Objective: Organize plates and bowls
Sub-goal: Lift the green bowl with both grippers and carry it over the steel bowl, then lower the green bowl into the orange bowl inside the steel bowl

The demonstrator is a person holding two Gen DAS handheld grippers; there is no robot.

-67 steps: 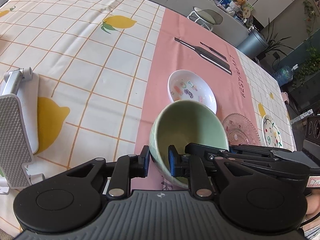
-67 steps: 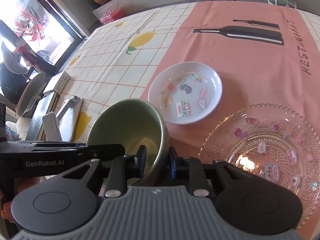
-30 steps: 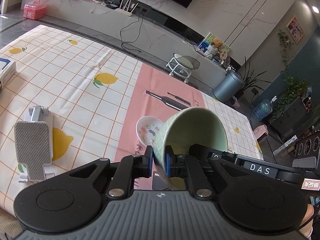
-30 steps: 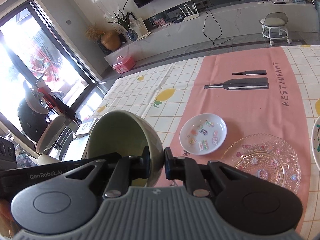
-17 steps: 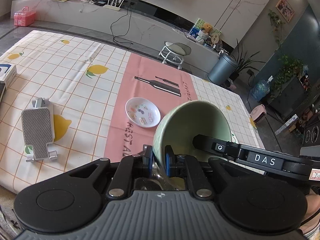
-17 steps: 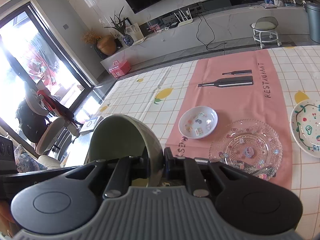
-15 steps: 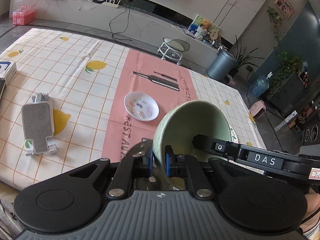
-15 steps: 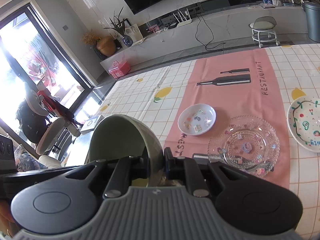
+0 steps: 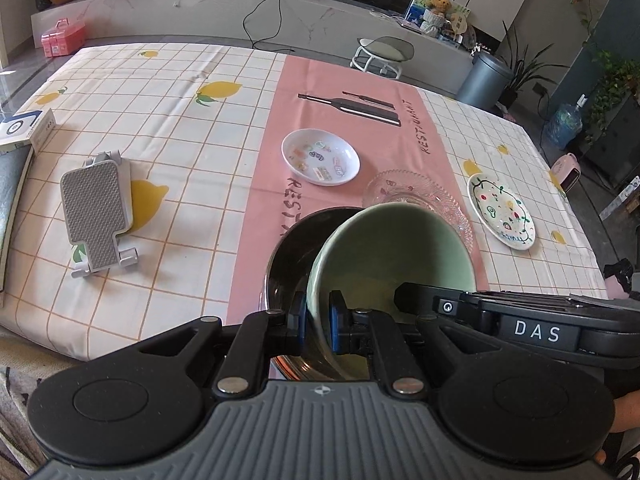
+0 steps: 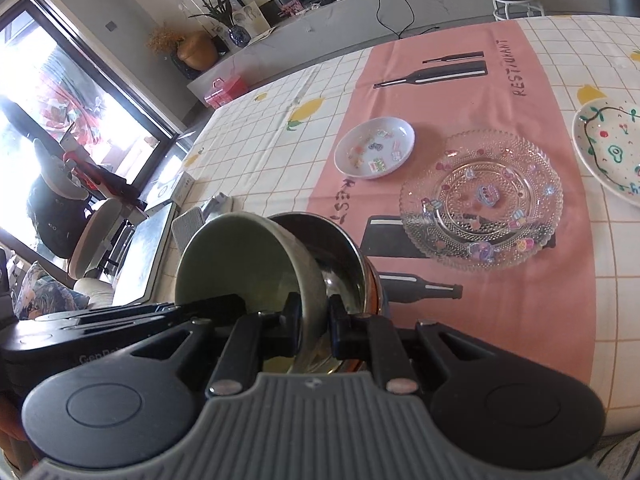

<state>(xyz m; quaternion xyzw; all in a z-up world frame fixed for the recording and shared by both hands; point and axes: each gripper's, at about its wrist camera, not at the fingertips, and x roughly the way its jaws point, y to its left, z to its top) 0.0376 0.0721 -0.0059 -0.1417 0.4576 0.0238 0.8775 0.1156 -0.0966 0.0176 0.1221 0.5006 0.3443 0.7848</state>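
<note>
— Sunlit living room behind, and a table (image 9: 168, 128) under a checked lemon cloth with a pink strip down the middle. What does the left wrist view show?

— The left gripper (image 9: 318, 318) has its jaws closed on the near rim of a green bowl (image 9: 392, 248), tilted, its mouth facing the camera. Right behind and below it sits a dark metal bowl (image 9: 286, 258); the two overlap, but whether they touch cannot be told. Farther off lie a small white dish (image 9: 320, 156), a glass plate (image 9: 416, 192) and a painted plate (image 9: 502, 210), well apart from a grey stand (image 9: 96, 216) on the left.

— And the right wrist view?

— The right gripper (image 10: 315, 320) pinches the opposite rim of the same green bowl (image 10: 244, 256), so both hands carry it. The metal bowl (image 10: 340, 256) sits just past it, near the table's front edge, with the glass plate (image 10: 482, 198) and white dish (image 10: 374, 146) beyond.

— Which step is this?

— Likely nesting the green bowl into the metal one. Next it needs levelling, centring over the metal bowl, lowering, then both jaws releasing together.
</note>
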